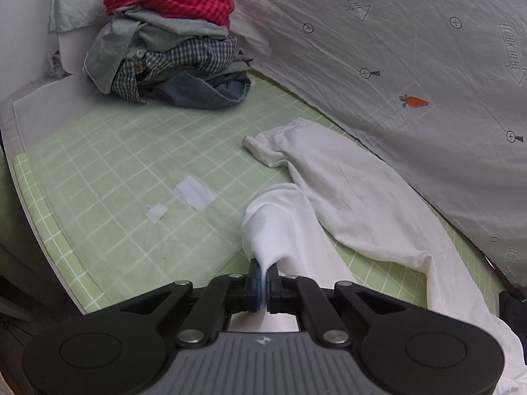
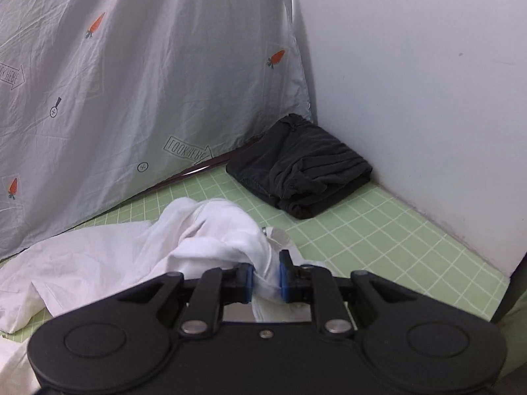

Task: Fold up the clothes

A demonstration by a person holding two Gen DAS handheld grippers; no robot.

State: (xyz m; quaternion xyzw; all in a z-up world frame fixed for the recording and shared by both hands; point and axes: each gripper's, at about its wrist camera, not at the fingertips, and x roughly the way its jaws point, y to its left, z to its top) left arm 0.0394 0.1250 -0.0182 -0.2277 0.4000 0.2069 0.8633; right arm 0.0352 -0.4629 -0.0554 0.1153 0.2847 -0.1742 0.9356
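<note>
Left claw (image 1: 263, 275) is clamped tight on a bunched fold of the white garment (image 1: 346, 191); the blue pads are nearly touching, with cloth pinched between them. From my left cam the cloth rises from the claw in a hump, then trails away across the green grid mat (image 1: 108, 171) toward the carrot-print sheet (image 1: 395, 49) hanging at the back.

Right claw (image 2: 266, 276) is also closed on the white garment (image 2: 210, 230), on a thicker twisted wad, so its pads sit a bit further apart. The rest of the garment spreads left over the mat (image 2: 378, 230), rumpled, not flat.

The garment lies on the mat just beside the sheet's lower edge, both ends lifted at the claws.

Other things in view:
- pile of unfolded clothes (image 1: 171, 42) at the far left corner of the mat, red checked piece on top, denim at the bottom, well apart from the white garment
- two white tape patches (image 1: 194, 192) on the mat, between the pile and the left claw
- folded black garment (image 2: 299, 164) in the far right corner, against the wall (image 2: 428, 82) and near the sheet (image 2: 131, 82)
</note>
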